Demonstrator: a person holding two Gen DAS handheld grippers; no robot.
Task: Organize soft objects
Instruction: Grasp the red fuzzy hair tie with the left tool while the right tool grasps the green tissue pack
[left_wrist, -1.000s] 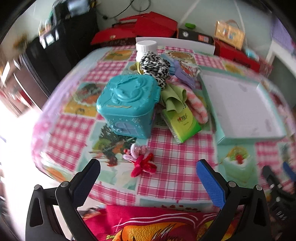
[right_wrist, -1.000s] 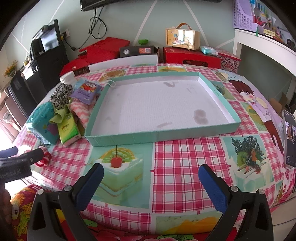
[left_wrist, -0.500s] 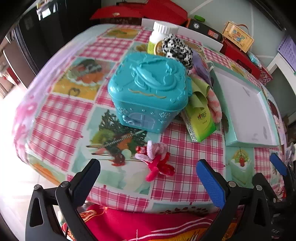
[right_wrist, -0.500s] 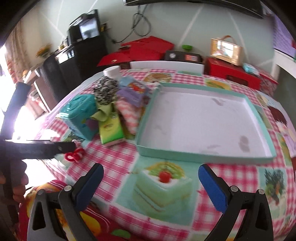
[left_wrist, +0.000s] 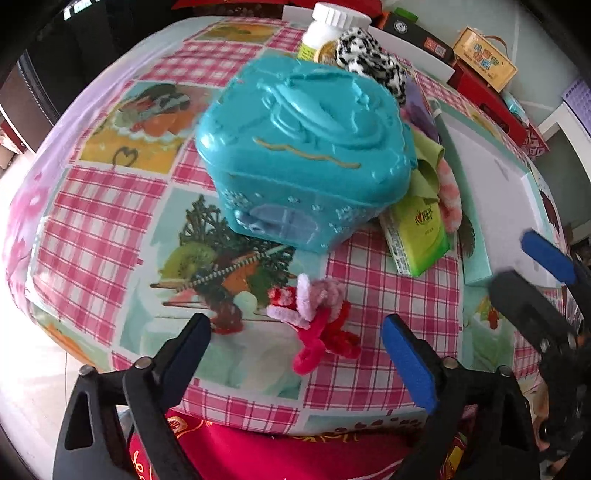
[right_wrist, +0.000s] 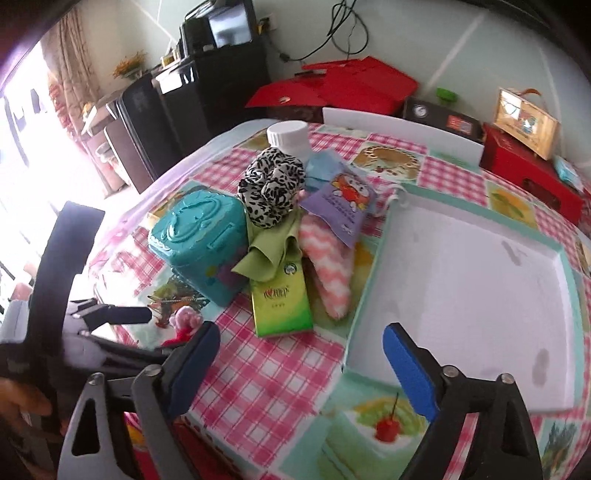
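Note:
A tangle of pink and red pipe cleaners (left_wrist: 317, 325) lies on the checked tablecloth between the tips of my left gripper (left_wrist: 295, 328). Its jaws are closing and the pads do not touch the tangle. Behind it stands a teal plastic box (left_wrist: 306, 155). Beside the box is a pile: a black-and-white scrunchie (right_wrist: 273, 184), a green cloth (right_wrist: 269, 251), a pink-and-white fuzzy sock (right_wrist: 328, 266), a purple pouch (right_wrist: 343, 199) and a green tissue pack (right_wrist: 280, 302). My right gripper (right_wrist: 301, 336) hovers before the tissue pack, jaws closing on nothing.
A shallow teal-rimmed tray (right_wrist: 373, 273) with a white floor lies right of the pile. A white bottle (right_wrist: 290, 136) stands behind the scrunchie. Red boxes (right_wrist: 528, 173) and black furniture (right_wrist: 207, 92) line the far side. The table's near edge runs just under both grippers.
My left gripper has come down and closer to the pipe cleaners, which now lie between its narrowing tips. My right gripper has swung left from the tray toward the pile and narrowed too.

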